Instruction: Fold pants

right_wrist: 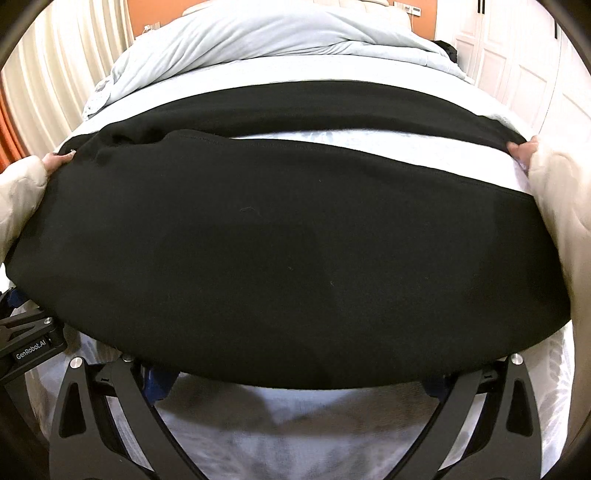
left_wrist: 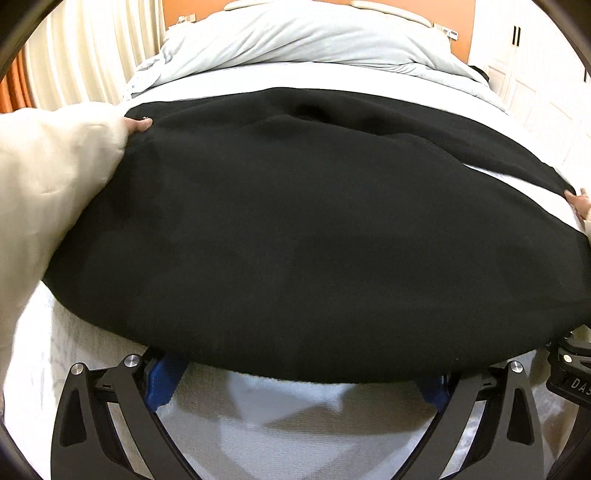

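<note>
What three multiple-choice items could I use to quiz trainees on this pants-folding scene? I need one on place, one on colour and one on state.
1. Where do the pants lie?
A. on a bed
B. on a chair
C. on the floor

2. What colour are the pants?
A. blue
B. black
C. red

3. How do the two legs lie at their far ends?
A. stacked, no gap
B. rolled up
C. apart, with sheet showing between

Answers:
1 A: the pants are spread over the white sheet of the bed, with a pale blue duvet heaped behind.
2 B: the cloth is plain black in both views.
3 C: a strip of sheet shows between the legs on the right, where a hand holds the far one; another hand holds the left edge.
</note>
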Tool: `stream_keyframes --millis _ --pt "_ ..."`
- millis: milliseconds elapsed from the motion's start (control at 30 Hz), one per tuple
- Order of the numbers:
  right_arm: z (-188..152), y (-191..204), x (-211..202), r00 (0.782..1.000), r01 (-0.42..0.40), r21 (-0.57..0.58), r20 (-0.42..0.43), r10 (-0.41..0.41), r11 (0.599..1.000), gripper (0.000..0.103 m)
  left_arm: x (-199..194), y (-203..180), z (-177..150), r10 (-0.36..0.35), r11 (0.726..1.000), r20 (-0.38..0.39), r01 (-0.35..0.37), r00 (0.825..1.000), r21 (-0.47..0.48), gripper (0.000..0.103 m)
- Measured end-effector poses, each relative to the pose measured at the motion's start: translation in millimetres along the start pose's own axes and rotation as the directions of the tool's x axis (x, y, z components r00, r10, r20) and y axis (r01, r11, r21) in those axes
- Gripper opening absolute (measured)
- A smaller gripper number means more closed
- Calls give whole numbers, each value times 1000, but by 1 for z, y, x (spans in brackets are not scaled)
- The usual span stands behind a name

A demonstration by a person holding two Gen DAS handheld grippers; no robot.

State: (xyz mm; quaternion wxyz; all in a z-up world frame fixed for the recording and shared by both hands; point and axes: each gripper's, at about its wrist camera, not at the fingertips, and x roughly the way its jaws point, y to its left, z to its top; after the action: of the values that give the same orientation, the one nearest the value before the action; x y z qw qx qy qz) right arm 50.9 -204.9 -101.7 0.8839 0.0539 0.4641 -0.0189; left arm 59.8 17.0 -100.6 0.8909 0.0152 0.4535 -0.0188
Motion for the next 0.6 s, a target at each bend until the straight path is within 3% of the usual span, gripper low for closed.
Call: stream_keyframes --millis 600 --pt "2 -4 1 1000 -3 0 0 3 1000 98 2 -3 3 1 1000 0 -1 1000 -1 98"
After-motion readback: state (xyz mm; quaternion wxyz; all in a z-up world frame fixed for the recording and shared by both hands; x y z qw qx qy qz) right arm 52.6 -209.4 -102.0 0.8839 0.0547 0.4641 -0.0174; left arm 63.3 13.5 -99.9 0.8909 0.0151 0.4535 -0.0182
